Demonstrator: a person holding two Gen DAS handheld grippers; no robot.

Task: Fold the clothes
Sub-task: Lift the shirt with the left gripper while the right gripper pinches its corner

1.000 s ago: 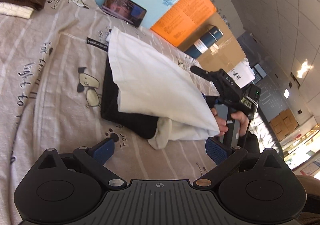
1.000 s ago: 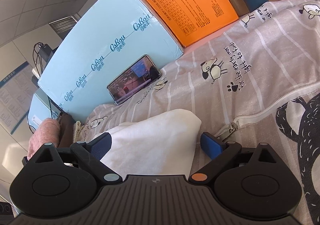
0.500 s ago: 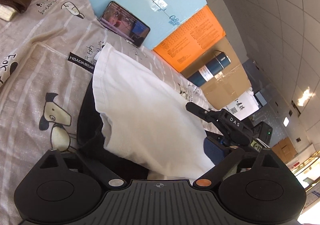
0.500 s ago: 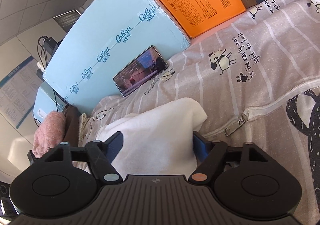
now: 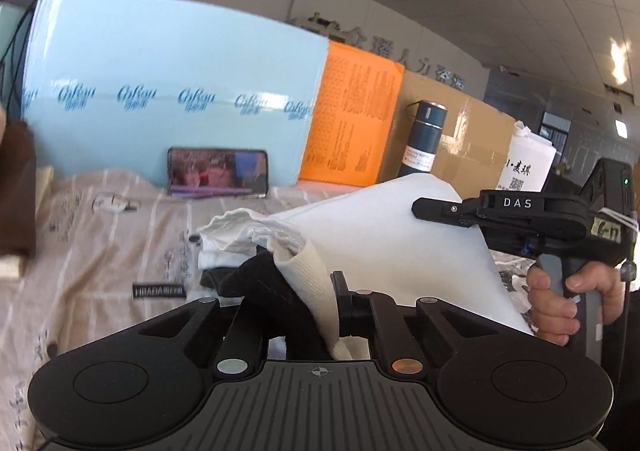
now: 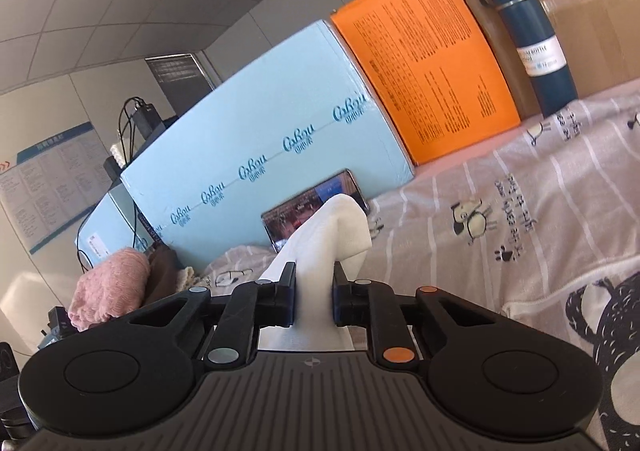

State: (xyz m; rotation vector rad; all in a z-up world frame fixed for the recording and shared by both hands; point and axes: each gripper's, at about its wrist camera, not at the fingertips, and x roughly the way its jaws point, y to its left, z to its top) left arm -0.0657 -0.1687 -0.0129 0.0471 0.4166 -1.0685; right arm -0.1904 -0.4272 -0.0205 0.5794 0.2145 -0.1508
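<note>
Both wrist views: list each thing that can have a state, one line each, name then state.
left gripper: jaws closing on black and cream cloth
right gripper: jaws closing on white garment
white garment: lifted off the bedspread, partly folded
phone: screen lit, propped against the blue box
bottle: upright, capped

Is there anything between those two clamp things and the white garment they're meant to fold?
Nothing visible. The left gripper is closing on the white garment at its cream cuff, with black fabric bunched in too. The right gripper is closing on another white fold.
</note>
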